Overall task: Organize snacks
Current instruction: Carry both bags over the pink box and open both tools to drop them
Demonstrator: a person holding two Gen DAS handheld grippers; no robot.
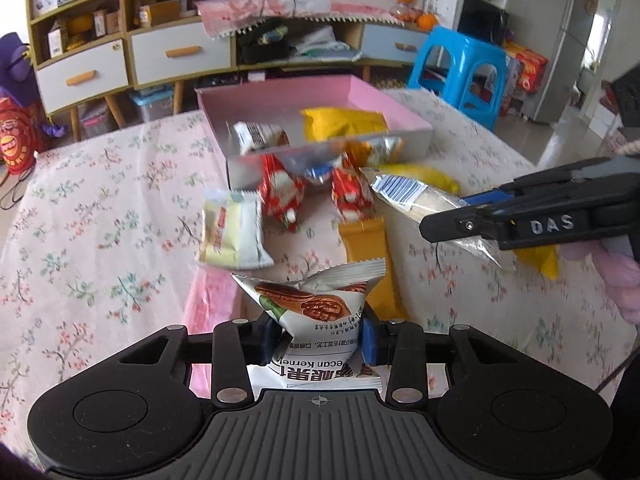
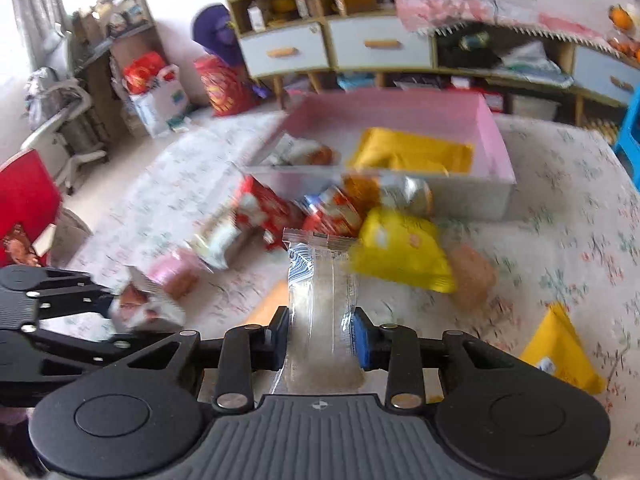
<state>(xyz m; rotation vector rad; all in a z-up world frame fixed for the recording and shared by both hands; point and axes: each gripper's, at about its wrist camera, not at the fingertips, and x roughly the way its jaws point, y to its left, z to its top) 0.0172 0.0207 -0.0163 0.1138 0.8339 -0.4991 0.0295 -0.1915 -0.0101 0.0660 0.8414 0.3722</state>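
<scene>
My left gripper (image 1: 320, 336) is shut on a white pecan packet (image 1: 316, 304), held just above the floral tablecloth (image 1: 100, 208). My right gripper (image 2: 322, 338) is shut on a clear-wrapped pale bar (image 2: 320, 288), lifted over the snack pile. In the left wrist view the right gripper (image 1: 448, 226) comes in from the right with that bar (image 1: 404, 196). Behind the pile stands the pink box (image 1: 280, 96), which holds a yellow packet (image 1: 344, 122) and a white packet (image 1: 260, 136). Red packets (image 1: 280, 192), a cream packet (image 1: 232, 232) and an orange packet (image 1: 368, 248) lie in front of it.
A yellow bag (image 2: 400, 252) and another yellow packet (image 2: 560, 352) lie on the cloth at the right. Beyond the table are a blue stool (image 1: 460, 72) and a low cabinet with drawers (image 1: 180, 56). The left gripper (image 2: 108, 308) shows at the right wrist view's left edge.
</scene>
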